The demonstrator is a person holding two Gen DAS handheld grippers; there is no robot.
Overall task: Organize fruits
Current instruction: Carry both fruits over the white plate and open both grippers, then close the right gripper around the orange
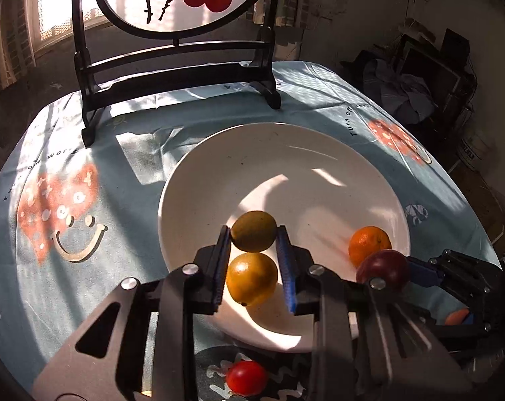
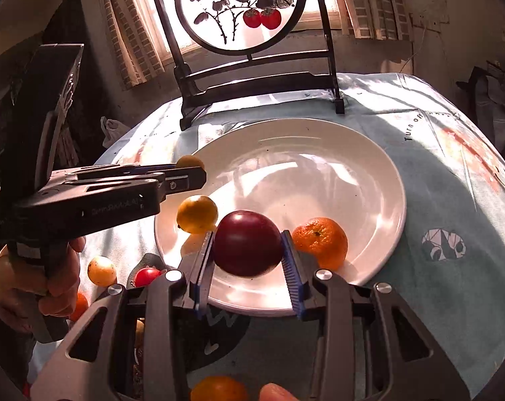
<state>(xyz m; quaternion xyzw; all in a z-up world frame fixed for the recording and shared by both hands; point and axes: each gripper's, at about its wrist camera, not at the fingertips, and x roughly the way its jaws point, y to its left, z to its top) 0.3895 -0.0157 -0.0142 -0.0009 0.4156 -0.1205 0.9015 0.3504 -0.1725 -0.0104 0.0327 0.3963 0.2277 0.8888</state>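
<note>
Sunlit desk (image 2: 453, 267) under a blue cloth, white plate (image 2: 369, 153) in the middle. The right gripper (image 2: 247, 250) has its jaws pinching a dark red plum (image 2: 247, 247) over the plate's near rim, beside a tangerine (image 2: 321, 242) already on it. The left gripper (image 1: 254, 237) pinches a yellow-green fruit (image 1: 254, 235) above the plate, over another yellow fruit (image 1: 251, 278). Best now: lower each into a bare patch, then part the jaws gently so nothing rolls.

My left hand-held gripper (image 1: 254, 254) holds a greenish-yellow fruit (image 1: 253, 231) at its tips above the white plate (image 2: 336, 153). A yellow-orange fruit (image 1: 251, 279) lies at the plate's 8 o'clock, a mandarin (image 2: 320, 241) at 5. My right hand-held gripper (image 2: 247, 255) clamps a dark red plum (image 2: 247, 247). A red tomato (image 1: 246, 377) lies off the plate on the counter (image 2: 436, 294).
</note>
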